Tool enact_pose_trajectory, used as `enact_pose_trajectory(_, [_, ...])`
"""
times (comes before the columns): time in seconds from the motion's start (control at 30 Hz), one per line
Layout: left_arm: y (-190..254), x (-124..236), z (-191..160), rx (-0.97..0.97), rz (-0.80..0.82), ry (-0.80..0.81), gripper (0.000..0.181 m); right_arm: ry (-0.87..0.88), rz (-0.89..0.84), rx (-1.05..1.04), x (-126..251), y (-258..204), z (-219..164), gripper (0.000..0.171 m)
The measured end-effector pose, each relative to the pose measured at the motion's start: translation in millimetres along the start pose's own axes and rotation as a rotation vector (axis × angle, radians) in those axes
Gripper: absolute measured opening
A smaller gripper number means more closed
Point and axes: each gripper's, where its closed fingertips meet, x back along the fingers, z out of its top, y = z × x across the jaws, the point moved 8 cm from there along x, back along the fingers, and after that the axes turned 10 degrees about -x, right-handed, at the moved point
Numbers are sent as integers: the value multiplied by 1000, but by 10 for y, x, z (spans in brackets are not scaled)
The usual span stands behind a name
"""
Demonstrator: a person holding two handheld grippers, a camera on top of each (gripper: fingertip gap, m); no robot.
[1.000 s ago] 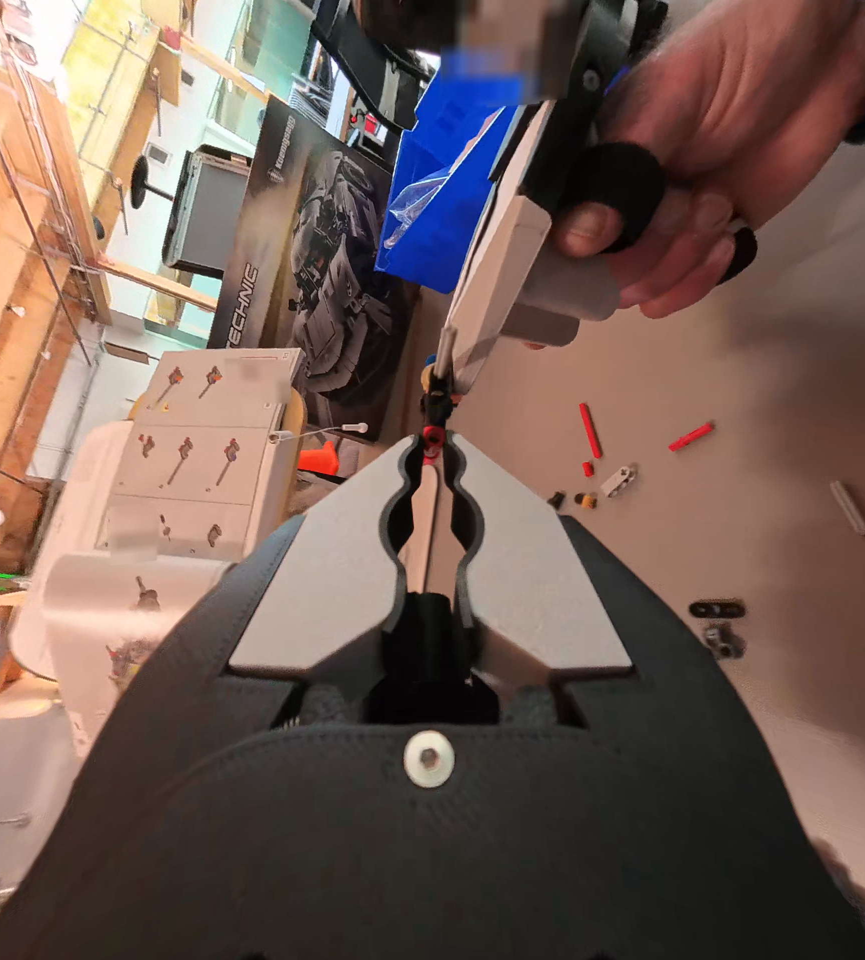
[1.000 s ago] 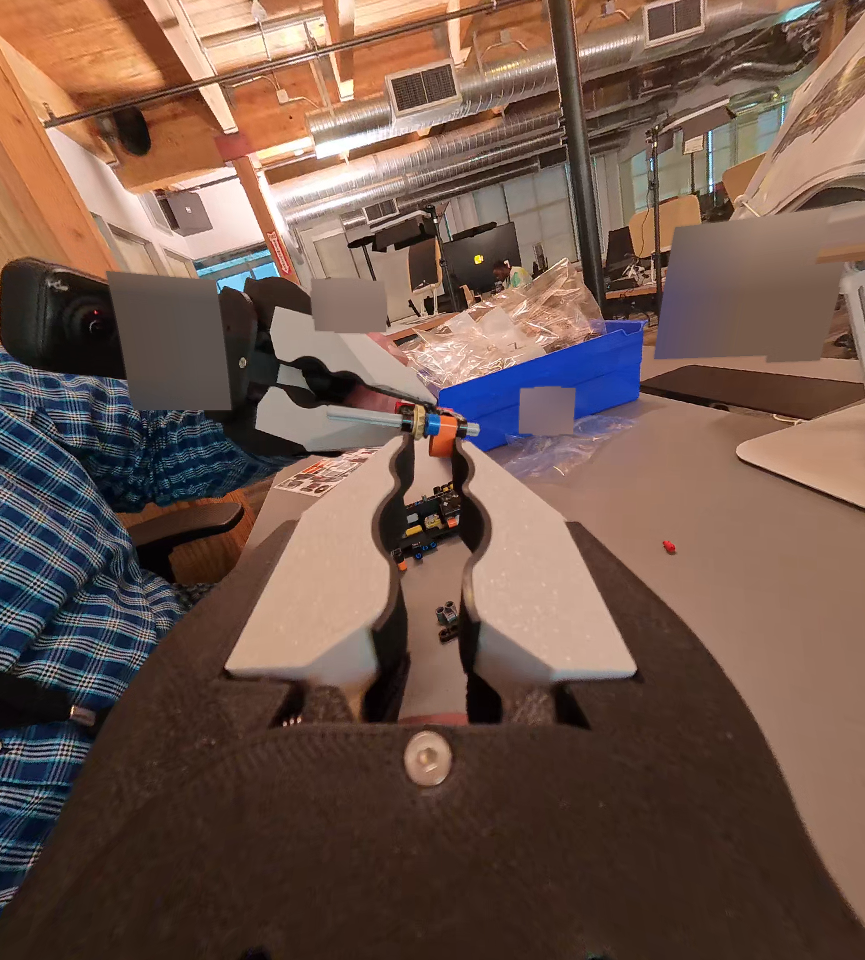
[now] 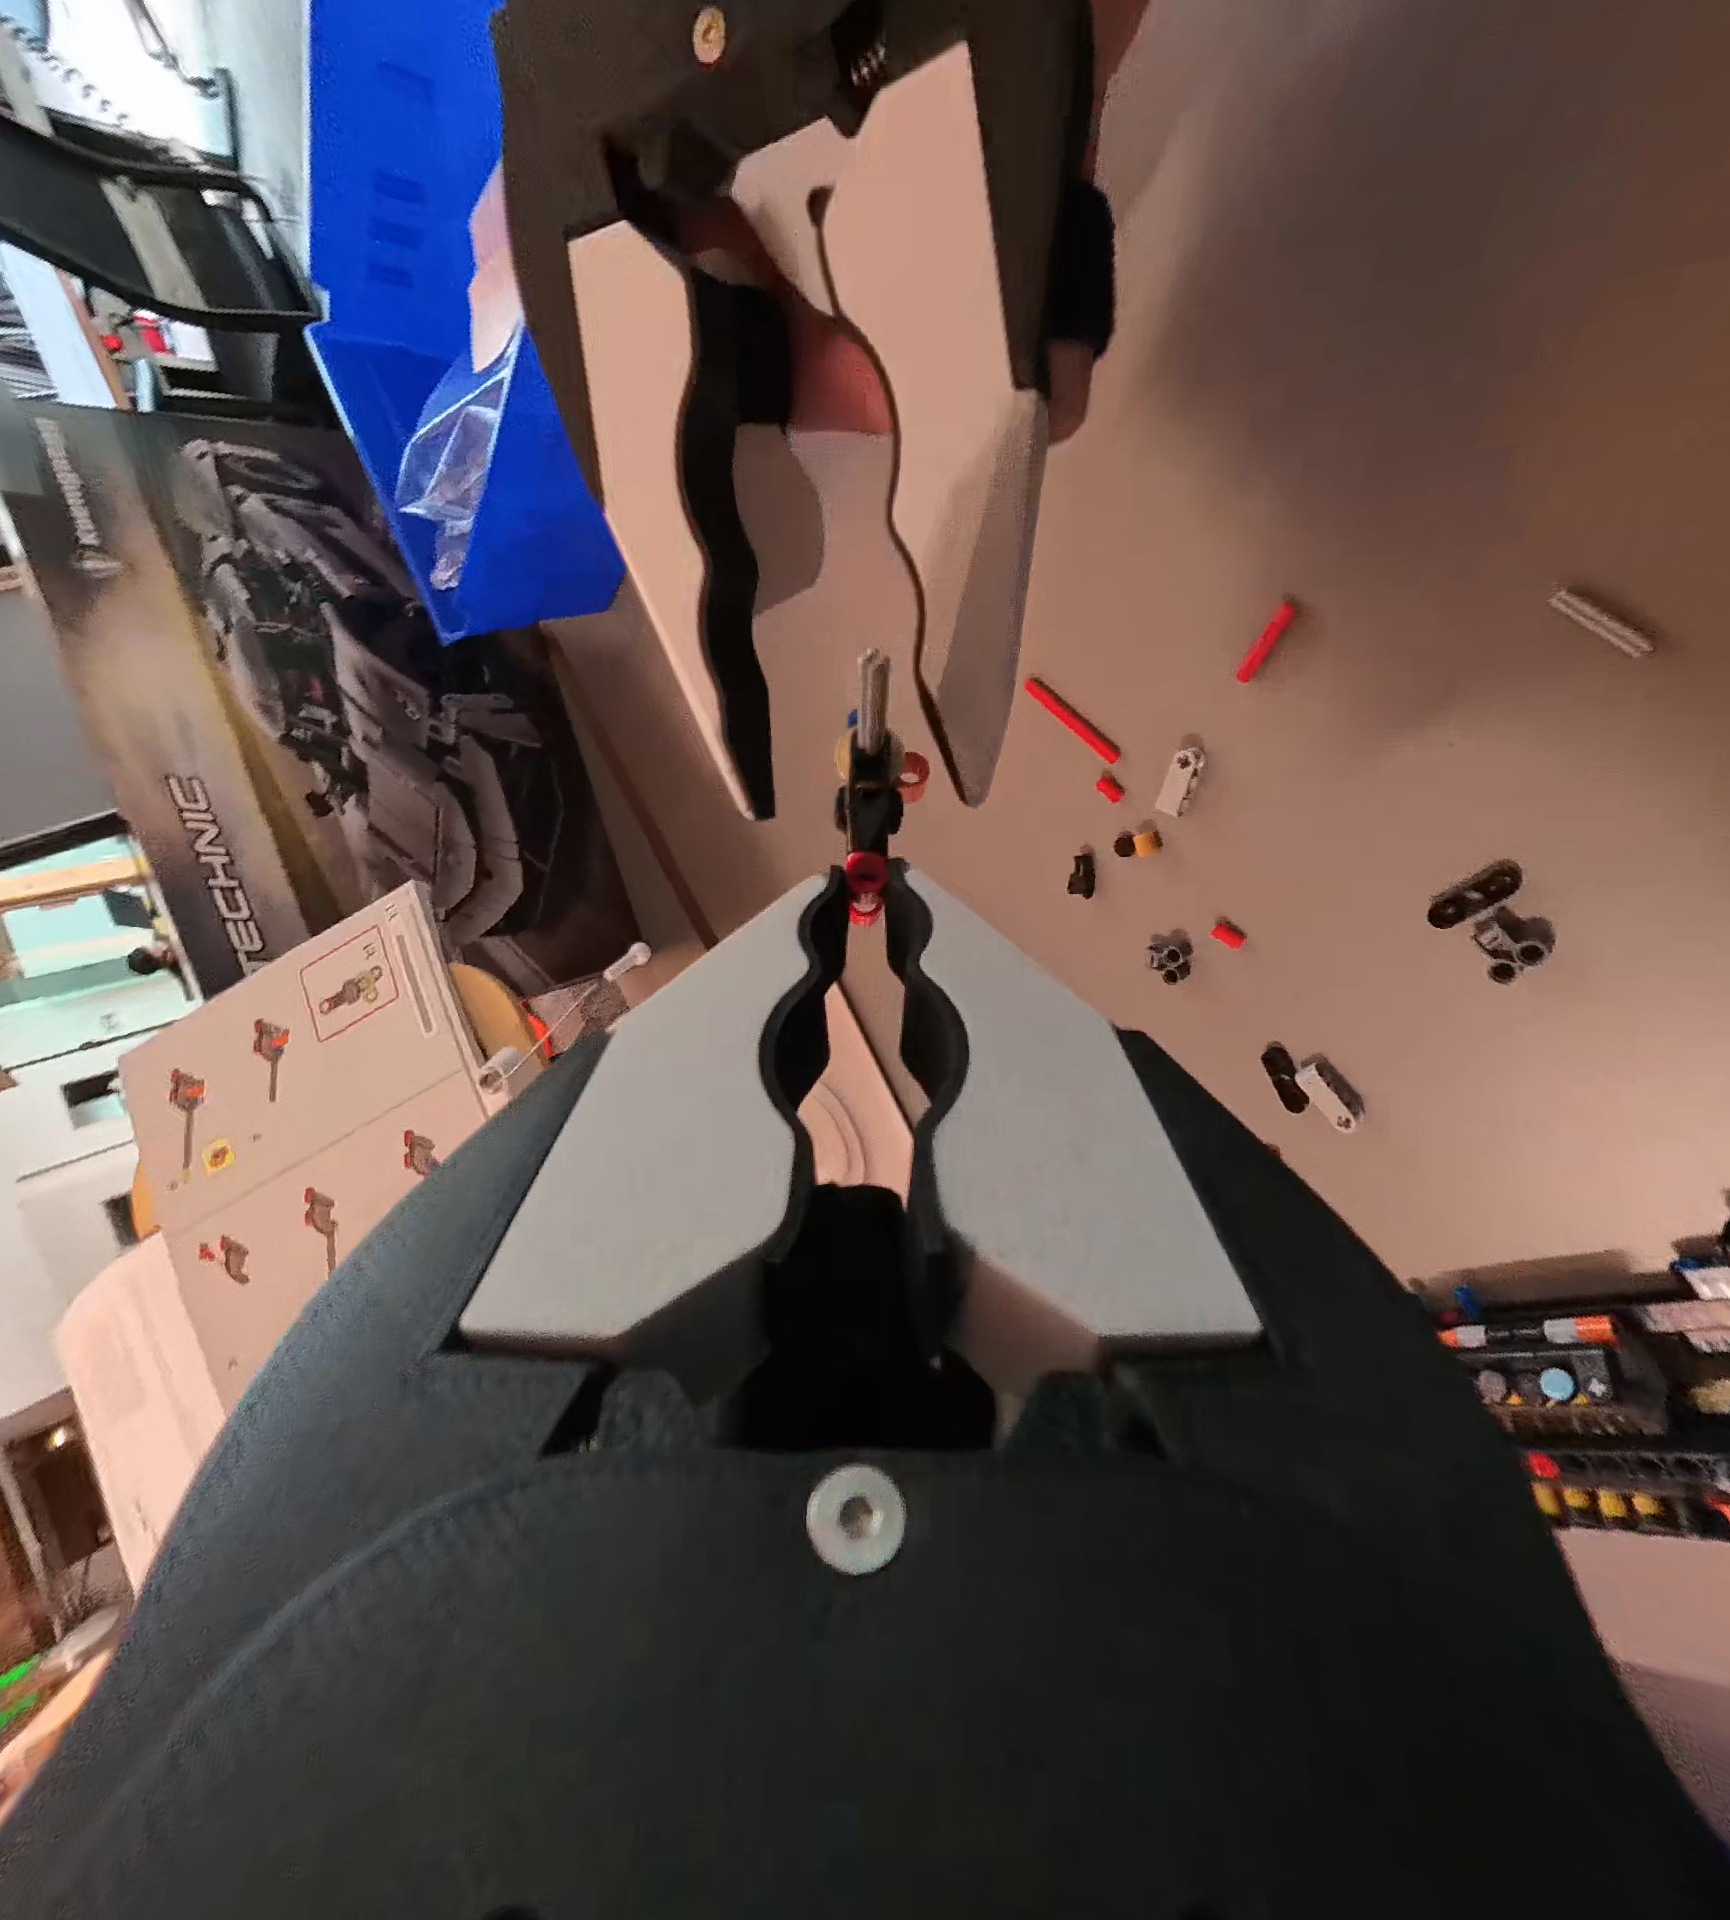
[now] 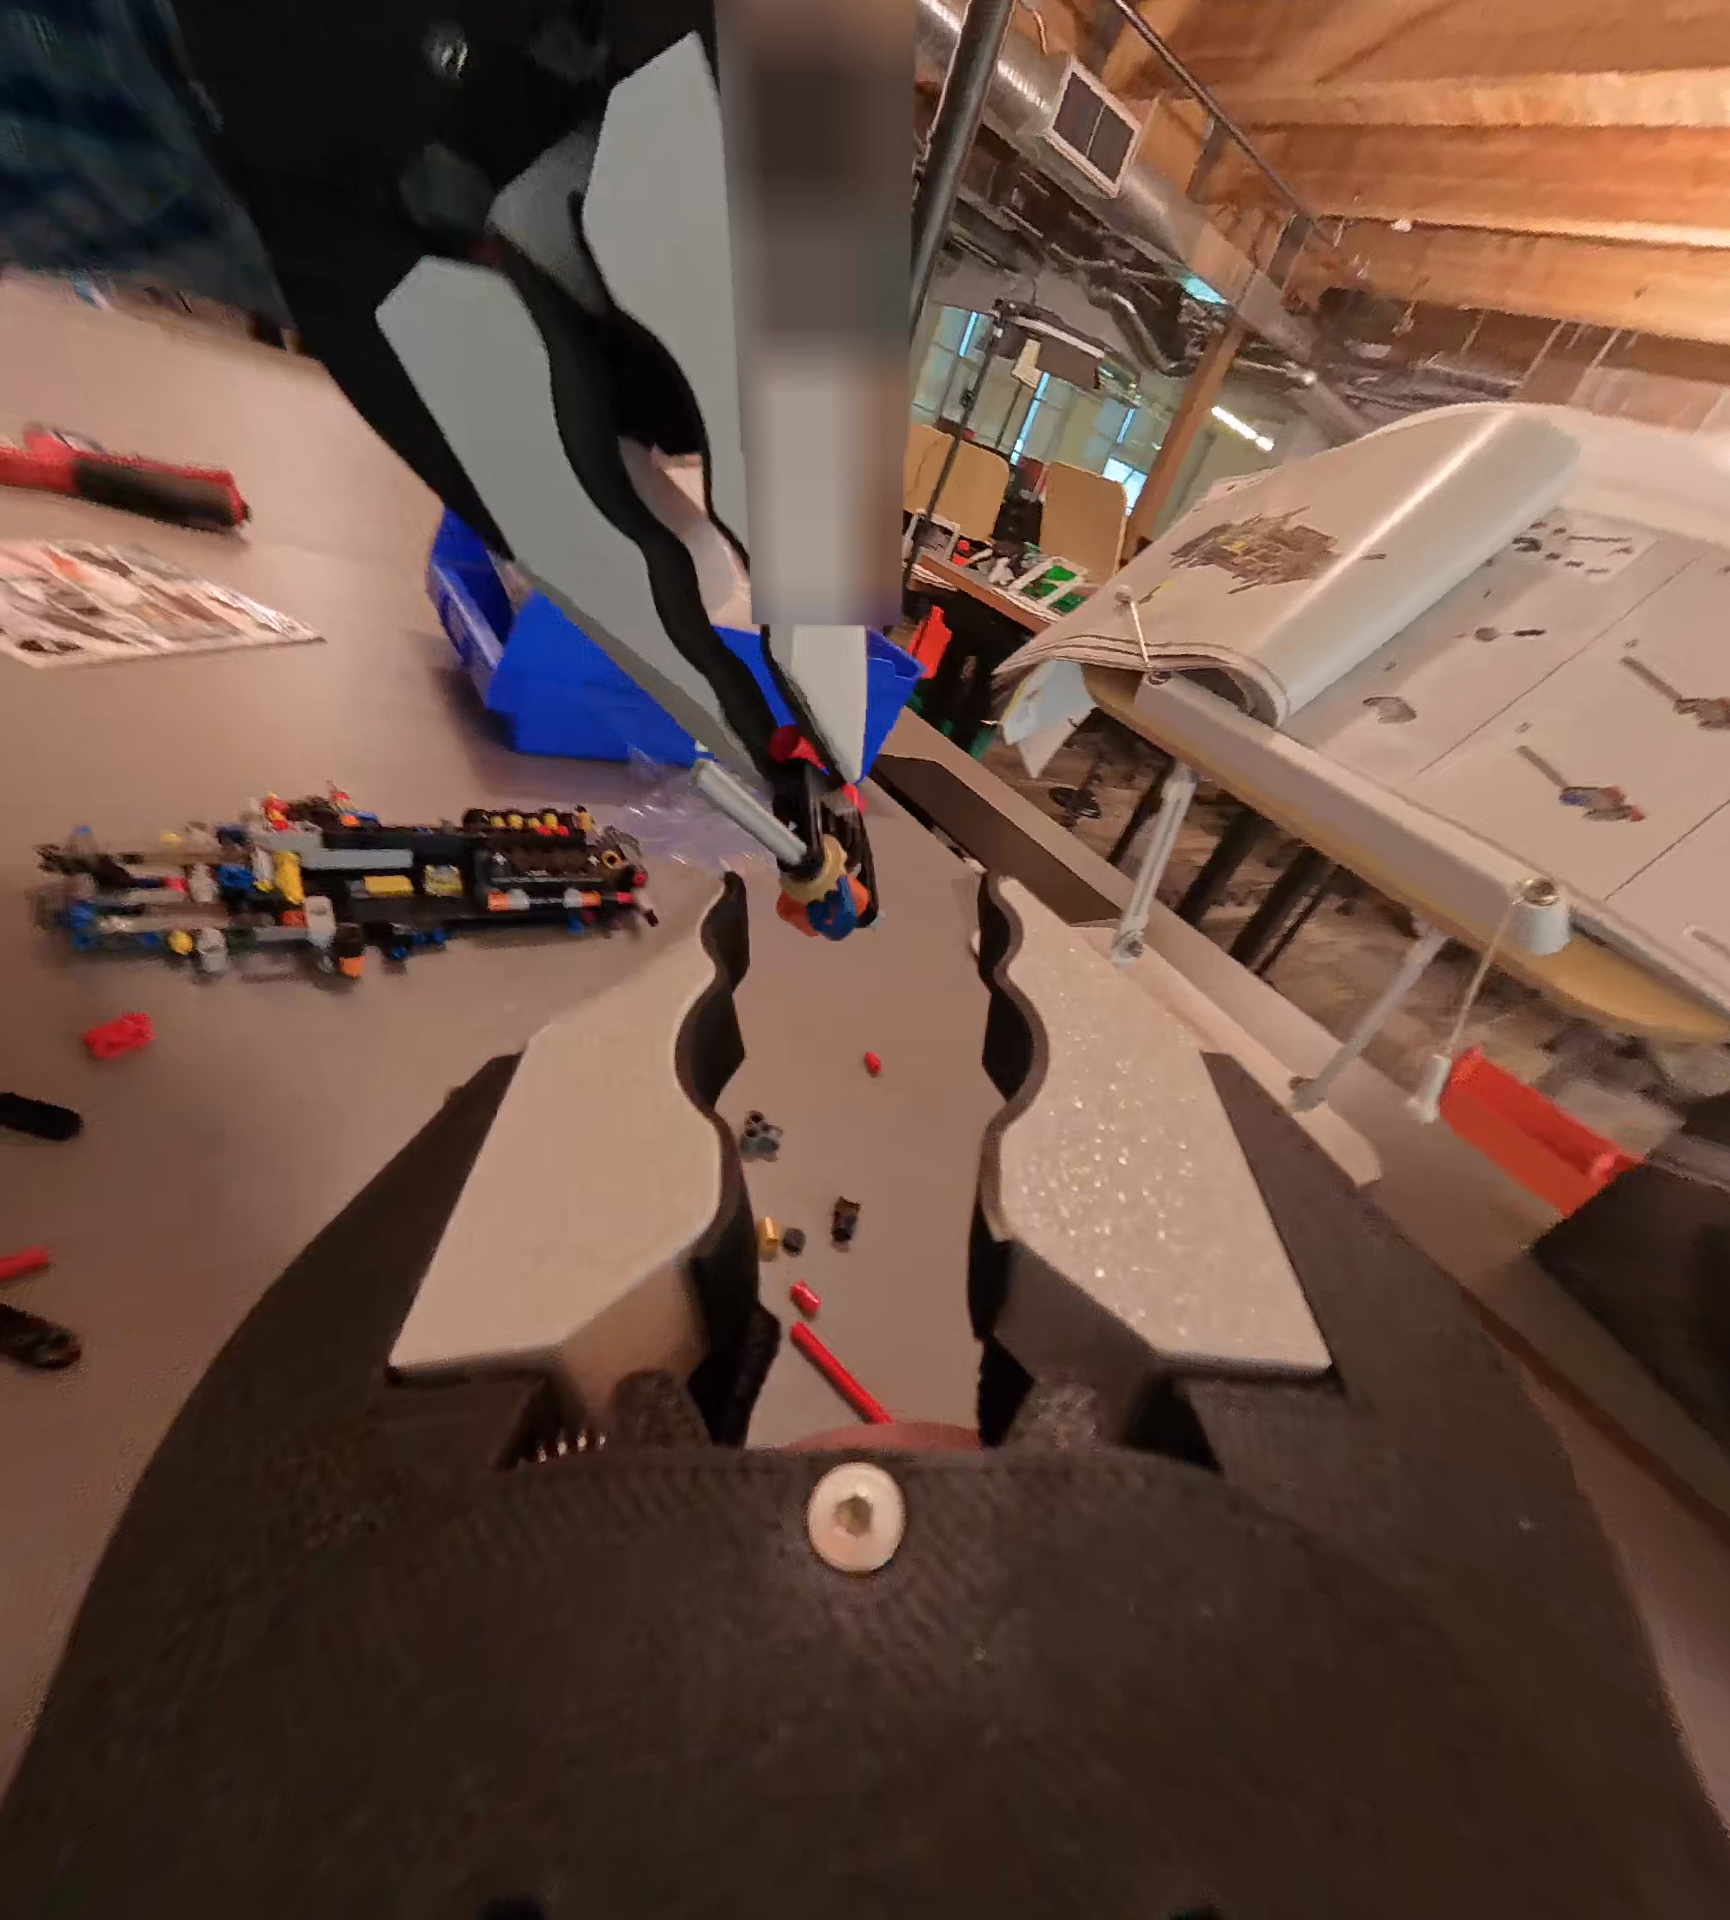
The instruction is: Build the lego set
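My left gripper [image 3: 861, 888] is shut on the red end of a small lego axle assembly [image 3: 869, 727]: a grey axle with black, yellow, orange and blue parts. It holds it in the air above the table. My right gripper [image 4: 861, 899] is open and empty. Its fingertips stand on either side of the assembly [image 4: 819, 883] without touching it. In the left wrist view the right gripper [image 3: 866, 800] comes in from above with its jaws apart around the axle. The long main lego build [image 4: 341, 883] lies on the table to the left.
Loose red axles [image 3: 1071, 719], a grey axle [image 3: 1599, 621] and small black and white pieces [image 3: 1489, 920] lie scattered on the grey table [image 4: 217, 1143]. A blue bin [image 4: 570, 675], an instruction book on a stand [image 4: 1463, 675], the set's box [image 3: 321, 675] and a leaflet [image 4: 92, 603] ring the work area. The tips of both grippers are at nearly the same place. The long main lego build [image 4: 341, 883] is about 25 cm from both grippers' fingertips.
My right gripper has let go of the assembly's orange and blue end, opened, and drawn back a little. Both grippers have turned. The left still holds the assembly.
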Motion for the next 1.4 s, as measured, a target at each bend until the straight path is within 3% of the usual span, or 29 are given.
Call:
enact_pose_trajectory(0.2, [-112, 31, -20, -69, -119, -13, 6, -30, -3, 72, -22, -72, -14, 42])
enact_pose_trajectory(0.57, [-264, 20, 30, -113, -305, -39, 5, -58, -112, 224, -52, -165, -13, 12])
enact_pose_trajectory(0.83, [-335, 6, 40, -96, -383, -44, 6, -55, -120, 222, -51, -177, -2, 11])
enact_pose_trajectory(1.1, [-119, 131, 32, -131, -375, -79, 6, 17, 69, 67, 19, -180, 78, 35])
enact_pose_trajectory(1.4, [-47, 130, -15, -99, -434, -125, 6, 11, -15, 388, -34, -494, 91, 17])
